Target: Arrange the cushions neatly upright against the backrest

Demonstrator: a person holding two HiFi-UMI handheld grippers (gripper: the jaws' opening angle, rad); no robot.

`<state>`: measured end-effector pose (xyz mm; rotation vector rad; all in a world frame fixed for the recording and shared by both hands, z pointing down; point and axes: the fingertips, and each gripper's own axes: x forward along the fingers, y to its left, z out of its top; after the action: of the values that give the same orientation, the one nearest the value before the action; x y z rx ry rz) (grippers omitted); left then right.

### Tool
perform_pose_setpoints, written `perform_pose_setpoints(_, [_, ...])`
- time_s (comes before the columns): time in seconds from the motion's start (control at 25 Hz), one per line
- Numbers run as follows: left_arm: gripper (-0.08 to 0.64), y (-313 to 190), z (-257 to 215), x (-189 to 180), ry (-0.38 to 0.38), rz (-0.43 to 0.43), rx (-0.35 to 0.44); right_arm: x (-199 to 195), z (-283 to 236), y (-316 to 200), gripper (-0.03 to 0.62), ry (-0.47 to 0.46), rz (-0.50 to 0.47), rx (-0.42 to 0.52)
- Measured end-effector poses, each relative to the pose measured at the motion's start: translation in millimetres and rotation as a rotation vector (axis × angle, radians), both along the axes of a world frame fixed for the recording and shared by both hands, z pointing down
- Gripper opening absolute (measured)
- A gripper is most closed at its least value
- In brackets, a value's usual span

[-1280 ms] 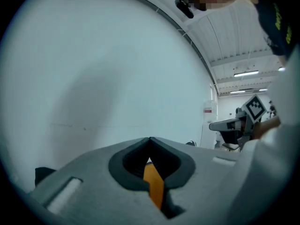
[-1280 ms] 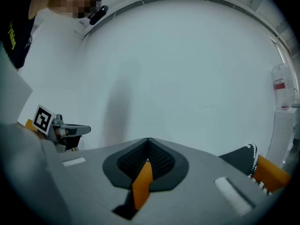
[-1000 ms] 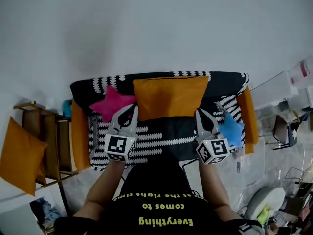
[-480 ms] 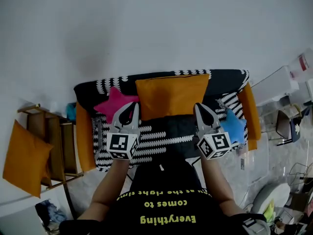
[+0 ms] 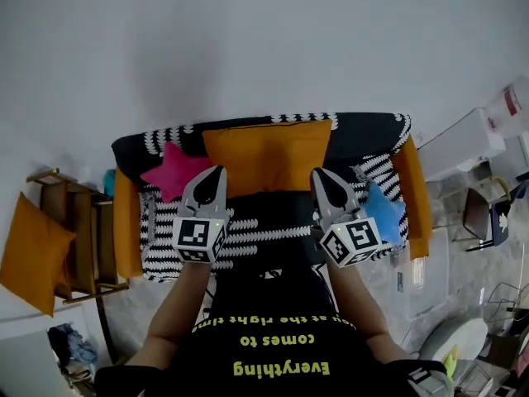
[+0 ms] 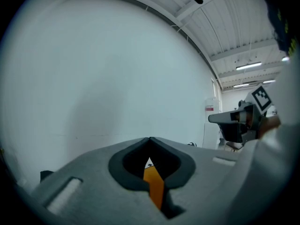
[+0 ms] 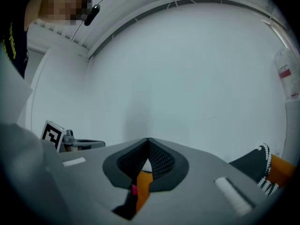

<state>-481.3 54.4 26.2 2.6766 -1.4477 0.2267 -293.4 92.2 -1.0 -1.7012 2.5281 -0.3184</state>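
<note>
Both your grippers are fully closed and hold nothing: the left gripper (image 5: pixel 216 172) and the right gripper (image 5: pixel 319 175) hover in front of the sofa (image 5: pixel 368 132), and only a thin slit shows between each pair of jaws.

The big orange cushion (image 5: pixel 266 154) stands in the middle against the backrest. The pink star cushion (image 5: pixel 170 172) sits at the left corner. The blue star cushion (image 5: pixel 383 210) lies lower, near the right armrest, and I judge it is not yet upright. Another orange cushion (image 5: pixel 31 253) rests off the sofa, by the wooden rack (image 5: pixel 79 236).

With closed jaws you can only push. A push on the orange cushion may tip it forward, and the left tip may knock the pink star.

Your shirt reads "Everything comes to", upside down; the rest is partly hidden. The cubes carry only square markers.
</note>
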Motion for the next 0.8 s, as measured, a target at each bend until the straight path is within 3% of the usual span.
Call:
perform_pose_setpoints(0.2, [-0.002, 26.0, 1.1, 97.7, 0.001, 0.018, 0.024, 93.8, -11.3, 29.7, 0.011, -0.015, -0.038, 0.031])
perform_pose_setpoints(0.4, [-0.002, 60.0, 1.3, 170.5, 0.098, 0.01, -0.009, 180.7, -11.9, 60.5, 0.011, 0.02, -0.037, 0.017])
perform_pose_setpoints(0.64, [-0.002, 85.2, 11.4, 233.0, 0.073, 0.027, -0.035, 258.5, 5.1, 88.6, 0.011, 0.009, 0.072, -0.021])
perform_pose_setpoints(0.8, [-0.002, 87.4, 18.5, 274.1, 0.044, 0.118, -0.033, 285.5, 12.7, 102.5, 0.011, 0.004, 0.166, -0.04])
